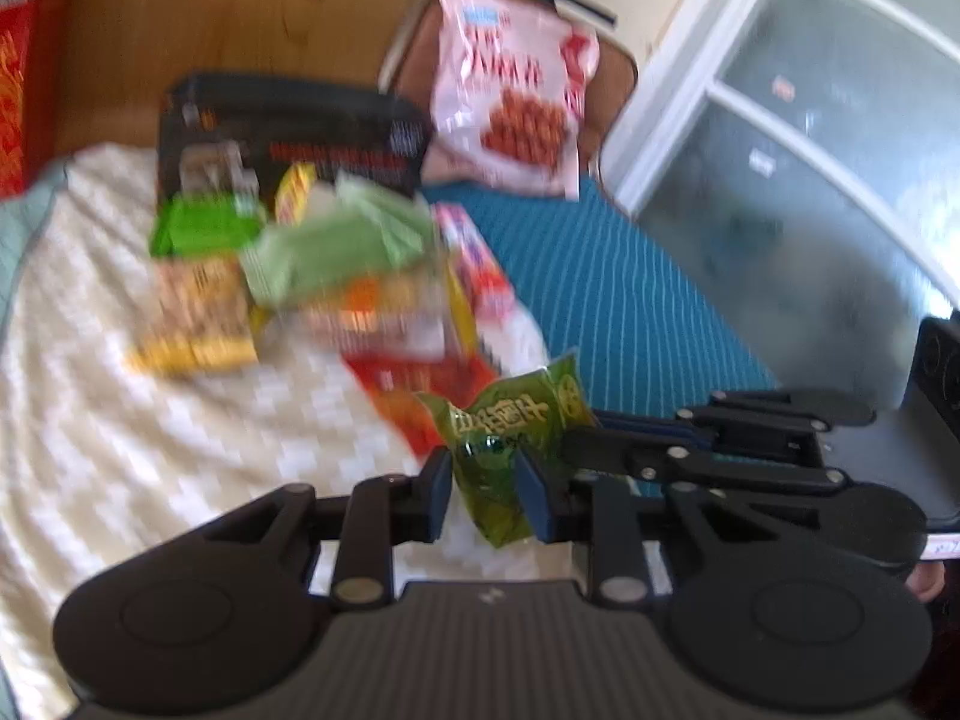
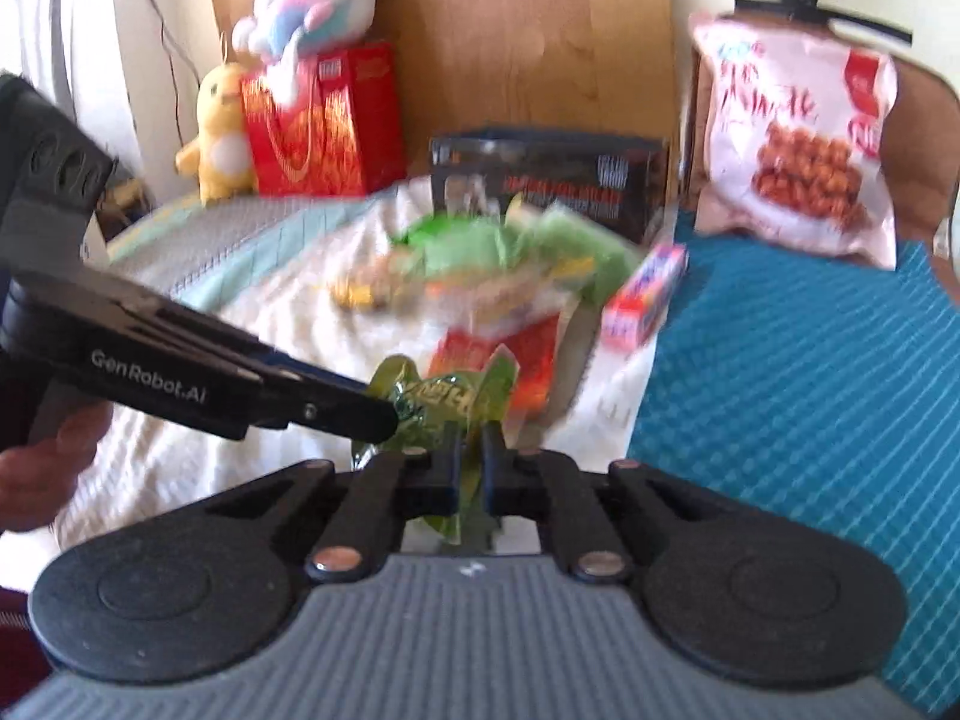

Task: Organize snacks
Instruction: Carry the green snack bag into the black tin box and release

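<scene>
**Two grippers, one small green packet**

Both tools meet at a crinkly green foil snack packet (image 1: 501,450), held up above the near edge of the white checked blanket (image 1: 120,420). The left gripper (image 1: 480,495) has its fingers set either side of the packet, apparently pinching it. The right gripper (image 2: 471,468) is pressed together on the packet's lower part. Beyond lies the blurred pile of mixed snack packs (image 1: 312,276), with a black rectangular box (image 1: 288,132) behind.

Risk, as I judge it: opposed pulls could tear the thin foil, or an early release could drop it.
</scene>
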`<action>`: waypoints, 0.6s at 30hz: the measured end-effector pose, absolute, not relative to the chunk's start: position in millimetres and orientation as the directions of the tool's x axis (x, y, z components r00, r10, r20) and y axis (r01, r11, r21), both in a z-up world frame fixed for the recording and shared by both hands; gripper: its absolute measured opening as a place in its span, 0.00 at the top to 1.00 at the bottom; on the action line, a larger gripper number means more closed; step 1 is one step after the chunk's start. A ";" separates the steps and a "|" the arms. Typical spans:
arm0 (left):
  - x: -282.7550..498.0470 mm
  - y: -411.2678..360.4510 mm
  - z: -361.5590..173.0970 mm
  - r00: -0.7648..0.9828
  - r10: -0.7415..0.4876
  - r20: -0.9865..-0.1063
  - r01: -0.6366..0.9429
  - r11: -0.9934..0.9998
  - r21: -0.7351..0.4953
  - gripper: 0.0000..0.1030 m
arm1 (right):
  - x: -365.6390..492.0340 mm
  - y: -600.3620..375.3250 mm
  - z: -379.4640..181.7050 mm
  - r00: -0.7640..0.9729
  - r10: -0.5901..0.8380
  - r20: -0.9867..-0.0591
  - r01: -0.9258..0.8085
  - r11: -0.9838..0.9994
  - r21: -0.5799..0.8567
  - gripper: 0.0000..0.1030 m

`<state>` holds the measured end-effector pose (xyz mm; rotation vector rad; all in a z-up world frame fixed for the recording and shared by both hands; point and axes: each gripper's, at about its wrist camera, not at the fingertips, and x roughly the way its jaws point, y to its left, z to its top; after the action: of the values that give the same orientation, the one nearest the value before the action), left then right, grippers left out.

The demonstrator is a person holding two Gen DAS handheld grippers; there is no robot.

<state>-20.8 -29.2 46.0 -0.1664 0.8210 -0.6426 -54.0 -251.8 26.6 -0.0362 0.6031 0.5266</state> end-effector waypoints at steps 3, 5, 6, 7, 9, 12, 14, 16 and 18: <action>-6.3 -21.6 76.4 0.558 -0.590 -0.584 0.471 0.804 -0.362 0.76 | -34.7 -255.3 52.8 0.723 0.494 -0.483 -0.485 0.861 0.155 0.92; 13.8 -21.0 97.3 0.598 -0.570 -0.564 0.465 0.819 -0.335 0.77 | -8.6 -254.0 72.0 0.744 0.505 -0.437 -0.487 0.858 0.162 0.92; 27.0 -20.6 107.2 0.618 -0.559 -0.553 0.460 0.827 -0.323 0.76 | 5.8 -252.6 79.8 0.754 0.506 -0.418 -0.485 0.859 0.164 0.92; 42.5 -21.1 116.7 0.635 -0.547 -0.546 0.453 0.836 -0.311 0.76 | 23.7 -250.3 87.7 0.765 0.504 -0.401 -0.482 0.861 0.163 0.92; 75.2 -22.6 129.9 0.662 -0.517 -0.543 0.429 0.855 -0.291 0.77 | 63.1 -243.4 98.9 0.773 0.497 -0.393 -0.472 0.866 0.166 0.92; 123.5 -27.2 138.8 0.698 -0.464 -0.546 0.385 0.886 -0.260 0.76 | 117.6 -233.4 102.5 0.782 0.470 -0.410 -0.442 0.881 0.167 0.92; 150.3 -31.0 135.4 0.710 -0.431 -0.557 0.357 0.902 -0.243 0.76 | 147.6 -226.3 96.7 0.783 0.448 -0.432 -0.421 0.892 0.163 0.92; 172.8 -34.1 126.5 0.717 -0.405 -0.568 0.331 0.914 -0.235 0.76 | 167.9 -221.5 87.2 0.783 0.427 -0.452 -0.404 0.902 0.152 0.92; 189.7 -34.4 113.0 0.714 -0.390 -0.581 0.312 0.921 -0.235 0.76 | 185.0 -213.9 75.8 0.785 0.403 -0.472 -0.390 0.912 0.130 0.92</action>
<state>189.7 -34.4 113.0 -0.1229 0.6711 -0.3902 185.0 -213.9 75.8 0.0260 0.5145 0.4275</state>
